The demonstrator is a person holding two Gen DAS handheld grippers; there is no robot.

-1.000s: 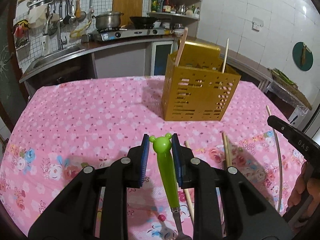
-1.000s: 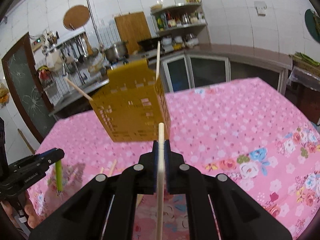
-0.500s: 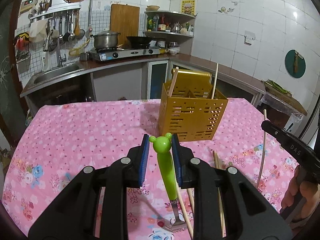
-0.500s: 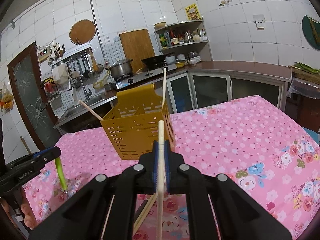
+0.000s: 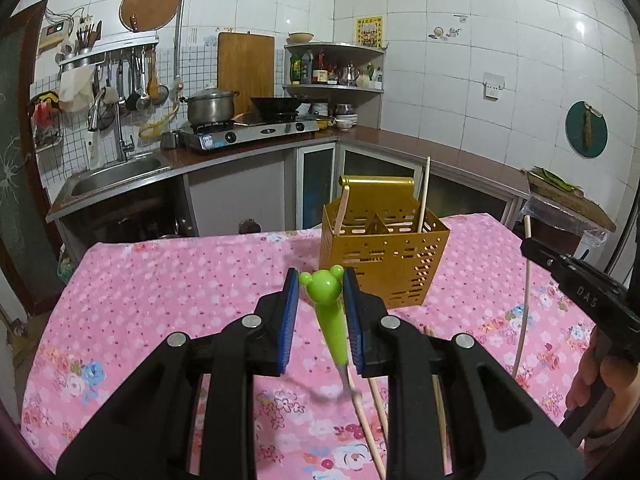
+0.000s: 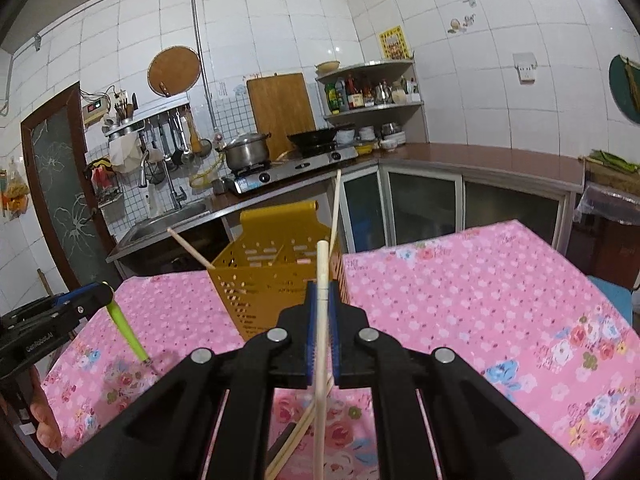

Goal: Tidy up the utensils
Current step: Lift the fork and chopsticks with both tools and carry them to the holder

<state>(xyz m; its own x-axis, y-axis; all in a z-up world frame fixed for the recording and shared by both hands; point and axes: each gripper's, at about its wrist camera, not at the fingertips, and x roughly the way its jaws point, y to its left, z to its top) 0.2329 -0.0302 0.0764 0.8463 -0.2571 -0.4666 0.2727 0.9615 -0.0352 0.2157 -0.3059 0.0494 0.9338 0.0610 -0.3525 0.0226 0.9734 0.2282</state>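
My left gripper [image 5: 319, 280] is shut on a green bear-headed fork [image 5: 330, 312], lifted above the pink table, fork end hanging down. My right gripper [image 6: 321, 296] is shut on a wooden chopstick [image 6: 321, 320], held upright; it also shows in the left wrist view [image 5: 524, 300]. The yellow perforated utensil holder [image 5: 384, 260] stands on the table ahead, with two chopsticks leaning in it. It shows in the right wrist view [image 6: 276, 280] just beyond the right gripper. The fork shows at the left there [image 6: 126, 334].
Several loose chopsticks [image 5: 372, 412] lie on the flowered pink tablecloth [image 5: 160, 288] below the grippers. The kitchen counter with a sink [image 5: 116, 168], a stove and a pot [image 5: 210, 106] runs behind the table. The table edge is at the right [image 6: 580, 272].
Both grippers have risen well above the table with the fork and the chopstick in them. The holder now looks farther and lower in both views.
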